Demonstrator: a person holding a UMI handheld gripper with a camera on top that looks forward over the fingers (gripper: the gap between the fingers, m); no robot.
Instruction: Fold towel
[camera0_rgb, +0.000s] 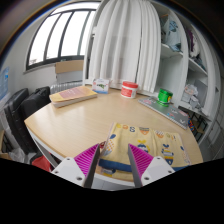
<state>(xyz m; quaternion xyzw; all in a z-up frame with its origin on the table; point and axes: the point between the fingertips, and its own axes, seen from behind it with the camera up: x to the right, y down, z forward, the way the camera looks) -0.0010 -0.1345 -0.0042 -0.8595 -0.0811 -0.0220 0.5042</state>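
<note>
A patterned towel (140, 142), yellow with blue and orange shapes, lies flat on the wooden table (85, 122) near its front edge. My gripper (113, 160) is open, its magenta pads (88, 157) spread apart just above the towel's near edge. The towel's near edge, with a blue stripe, shows between the fingers. Neither pad presses on the cloth.
A flat book or box (73, 96) lies at the table's far left. A small white box (101, 87), a red-lidded tub (128, 89) and a green cup (165, 97) stand along the far edge. A black chair (22, 108) stands left; white curtains and shelves stand behind.
</note>
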